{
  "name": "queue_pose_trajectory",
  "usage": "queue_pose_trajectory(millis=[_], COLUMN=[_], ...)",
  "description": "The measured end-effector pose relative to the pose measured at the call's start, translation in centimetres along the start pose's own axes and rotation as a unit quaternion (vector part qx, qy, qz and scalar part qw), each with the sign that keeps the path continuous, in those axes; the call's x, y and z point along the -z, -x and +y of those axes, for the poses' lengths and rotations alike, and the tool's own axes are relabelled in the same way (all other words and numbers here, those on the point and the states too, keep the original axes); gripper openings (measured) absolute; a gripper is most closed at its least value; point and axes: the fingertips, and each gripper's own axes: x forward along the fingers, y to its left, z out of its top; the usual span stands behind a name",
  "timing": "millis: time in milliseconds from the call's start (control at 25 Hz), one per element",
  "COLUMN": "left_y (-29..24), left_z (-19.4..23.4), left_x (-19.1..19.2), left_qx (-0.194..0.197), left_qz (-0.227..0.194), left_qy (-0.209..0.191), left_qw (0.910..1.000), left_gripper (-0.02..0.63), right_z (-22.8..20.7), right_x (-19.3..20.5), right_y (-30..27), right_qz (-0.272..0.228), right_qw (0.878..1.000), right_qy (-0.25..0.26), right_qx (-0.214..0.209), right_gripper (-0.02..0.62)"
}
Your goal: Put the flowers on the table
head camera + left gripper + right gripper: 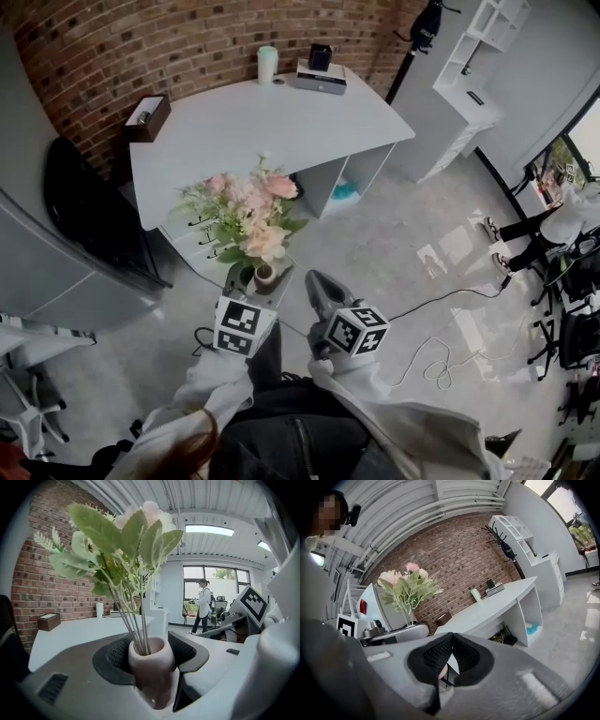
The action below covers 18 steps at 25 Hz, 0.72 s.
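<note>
A bunch of pink and cream flowers [248, 211] with green leaves stands upright in a small pinkish vase [265, 274]. My left gripper [262, 281] is shut on the vase and holds it in the air in front of the white table [262, 127]. In the left gripper view the vase [150, 665] sits between the two dark pads, stems and leaves [122, 536] rising above it, with the table [70, 637] beyond at the left. My right gripper [312, 277] hovers just right of the vase, shut and empty; its fingertips meet in its own view [451, 637], where the flowers [407, 585] show at the left.
On the table stand a brown tissue box [147, 114], a pale cup [268, 64] and a black box on a grey device [322, 70]. A brick wall lies behind, white shelves [473, 56] at the right, a cable [441, 356] on the floor, and a person [204, 604] walks in the distance.
</note>
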Motion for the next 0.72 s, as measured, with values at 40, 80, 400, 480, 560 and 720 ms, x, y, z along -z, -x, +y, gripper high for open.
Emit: queue_pose_trajectory(millis=[40,80,400,480,560,720], left_y=[-0.8,-1.6,-8.6,-10.5,-12.3,-15.5], left_z=[0.7,1.5,7.6,9.1,10.5,12.8], left_x=[-0.4,-0.9,-4.2,-5.1,-5.9,-6.8], left_qx=[0.002,0.005,0.023,0.028,0.030,0.037], left_qz=[0.000,0.000,-0.004,-0.007,-0.009,-0.007], left_qy=[-0.001,-0.002,-0.011,-0.013,-0.015,-0.014], left_qw=[1.0000,1.0000,0.9997,0.9995,0.9994,0.9992], left_gripper=[0.225,0.225,0.225,0.225,0.225,0.225], right_z=[-0.4,-0.7,-3.5,-4.3,-5.1,-7.1], right_x=[-0.6,-1.2,-6.1,-7.5,-8.9,-11.0], right_y=[-0.9,-1.7,-9.0,-10.9,-12.6,-15.5], right_qz=[0.000,0.000,-0.004,-0.006,-0.007,-0.009], right_qw=[1.000,1.000,1.000,1.000,1.000,1.000], right_qy=[-0.001,-0.001,0.002,0.003,0.003,0.001], right_qx=[0.002,0.003,0.010,0.012,0.013,0.016], right_gripper=[0.000,0.000,0.000,0.000,0.000,0.000])
